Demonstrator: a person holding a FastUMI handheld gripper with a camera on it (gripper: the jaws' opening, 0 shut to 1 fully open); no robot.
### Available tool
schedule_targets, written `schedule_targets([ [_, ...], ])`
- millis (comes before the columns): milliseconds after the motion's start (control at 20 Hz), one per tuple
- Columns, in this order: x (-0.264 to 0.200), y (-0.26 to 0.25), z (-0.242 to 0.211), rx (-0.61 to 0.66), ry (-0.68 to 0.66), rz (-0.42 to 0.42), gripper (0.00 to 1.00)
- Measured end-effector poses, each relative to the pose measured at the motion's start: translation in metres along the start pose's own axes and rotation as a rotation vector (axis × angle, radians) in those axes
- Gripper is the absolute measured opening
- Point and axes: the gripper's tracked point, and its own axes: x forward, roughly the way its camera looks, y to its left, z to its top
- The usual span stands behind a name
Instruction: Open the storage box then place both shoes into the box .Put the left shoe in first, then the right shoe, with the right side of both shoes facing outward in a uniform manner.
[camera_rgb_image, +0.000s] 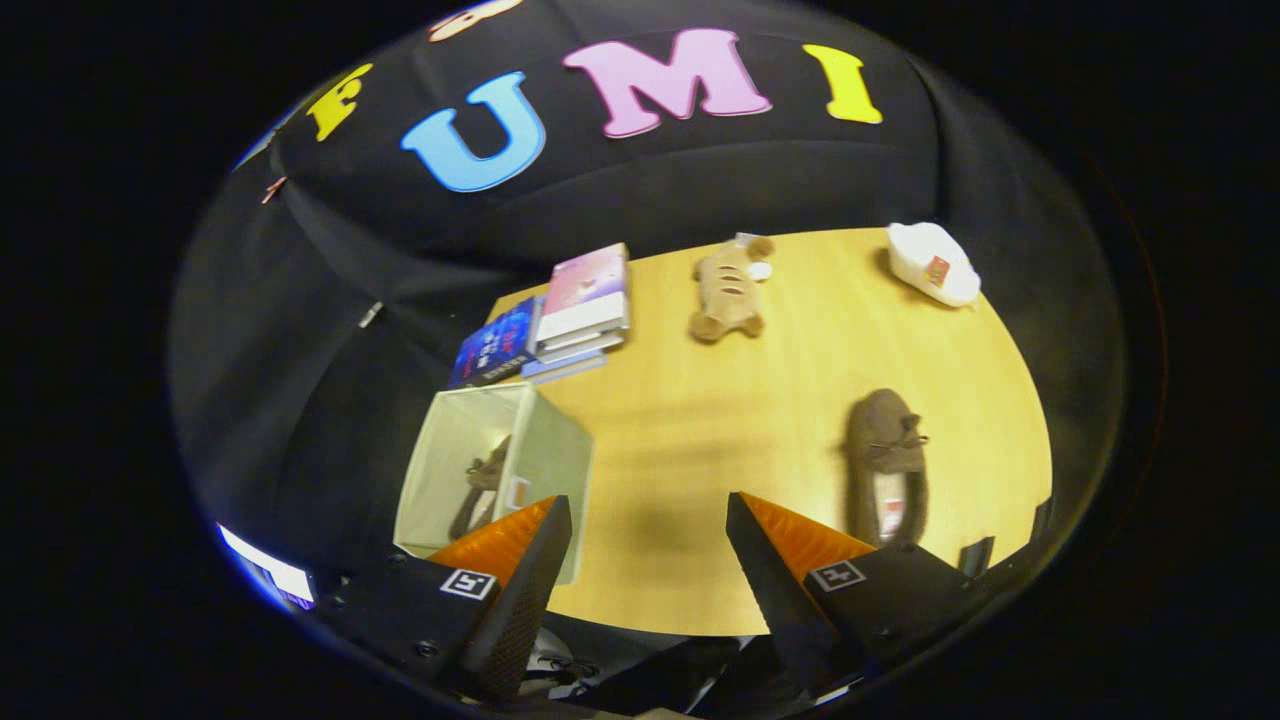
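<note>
With the pale-green fabric storage box (497, 470) open lower left, we log one brown slipper inside (482, 487); second brown moccasin slipper (886, 465) remains on the desk (700, 430), lower right; hand-held gripper (648, 545) spread, empty.

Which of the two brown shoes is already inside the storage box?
The shoe in the open pale storage box, beside one finger of the open, empty hand-held gripper. The other shoe lies on the bare wooden table, by the opposite finger.
</note>
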Motion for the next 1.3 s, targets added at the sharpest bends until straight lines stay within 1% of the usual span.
schedule_targets([
  [100,-0.005,-0.053,-0.005,0.026,0.004,-0.078,0.97],
  [300,0.001,-0.147,-0.024,0.09,0.029,-0.206,0.96],
  [450,0.012,-0.201,-0.04,0.103,0.06,-0.281,0.96],
  [500,0.018,-0.216,-0.047,0.099,0.076,-0.303,0.94],
  [600,0.035,-0.237,-0.055,0.109,0.107,-0.322,0.94],
  [750,0.063,-0.254,-0.066,0.135,0.156,-0.332,0.92],
  [800,0.072,-0.258,-0.067,0.135,0.169,-0.334,0.88],
  [950,0.093,-0.269,-0.067,0.111,0.186,-0.361,0.84],
  [1050,0.104,-0.277,-0.069,0.098,0.209,-0.378,0.77],
  [1150,0.109,-0.277,-0.074,0.101,0.234,-0.373,0.57],
  [1200,0.108,-0.28,-0.073,0.117,0.233,-0.395,0.25],
  [1250,0.11,-0.281,-0.072,0.141,0.228,-0.399,0.15],
  [1300,0.107,-0.278,-0.071,0.156,0.226,-0.397,0.07],
])
